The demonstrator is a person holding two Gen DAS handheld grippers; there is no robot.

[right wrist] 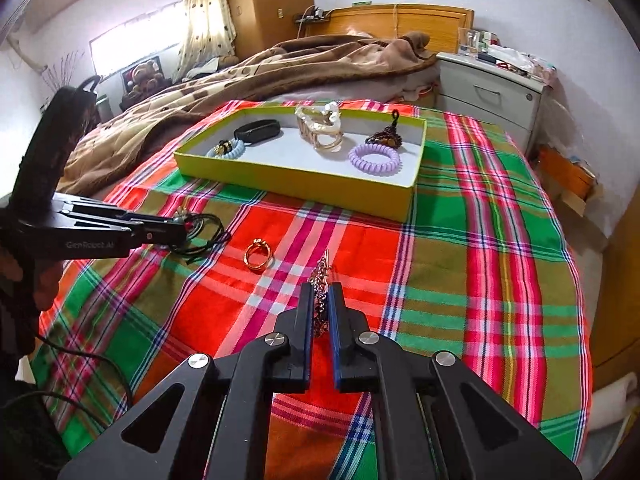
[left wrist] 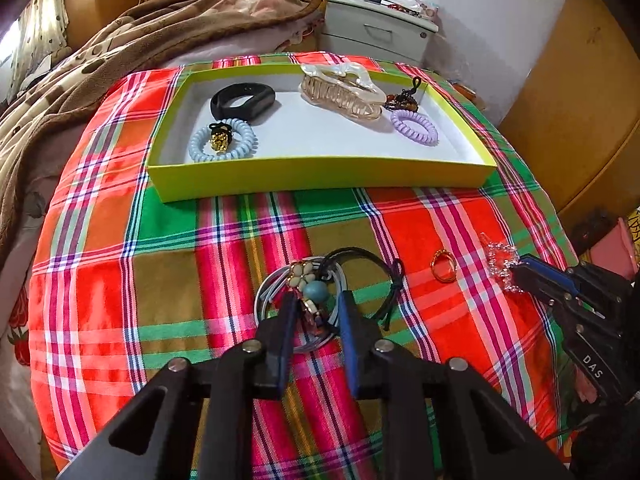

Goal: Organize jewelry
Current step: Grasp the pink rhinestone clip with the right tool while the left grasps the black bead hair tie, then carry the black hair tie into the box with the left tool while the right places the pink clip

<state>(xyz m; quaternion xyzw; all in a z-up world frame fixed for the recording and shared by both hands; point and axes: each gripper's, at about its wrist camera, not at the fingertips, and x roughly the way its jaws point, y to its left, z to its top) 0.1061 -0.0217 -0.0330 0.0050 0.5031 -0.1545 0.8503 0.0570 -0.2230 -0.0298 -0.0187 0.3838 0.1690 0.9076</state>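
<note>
Bed covered with a bright plaid cloth (left wrist: 168, 280), yellow-green box lid used as a tray (left wrist: 320, 178) sitting on it toward the far side. In the tray: black band (left wrist: 242, 100), pale blue coil hair tie (left wrist: 222, 140) with a small gold and black piece inside its ring, big clear claw clip (left wrist: 340, 94), purple coil hair tie (left wrist: 414, 127) with a dark beaded piece just behind it. Left gripper (left wrist: 314, 306) points down at a bundle of hair ties with charms (left wrist: 316, 284) lying on the cloth near the tray's front side; its 2 fingers sit either side of the flower and blue bead charms, narrow gap, and they look pressed onto the charm cluster; the bundle's loops still rest on the cloth. Right gripper (right wrist: 320, 304) is closed nearly all the way on a sparkly rhinestone hair clip (right wrist: 320, 280), clip standing edge-on between the 2 pads with its tip sticking out past the fingertips; whether it has left the cloth I cannot tell. Gold ring (right wrist: 259, 258) lies loose on the cloth between the 2 grippers, touching neither. In the right wrist view the left gripper comes in from the left edge, held by a person's hand (right wrist: 40, 280). Brown blanket (right wrist: 248, 76) bunched behind the tray, white nightstand (right wrist: 492, 96) at the far right by the wall.
</note>
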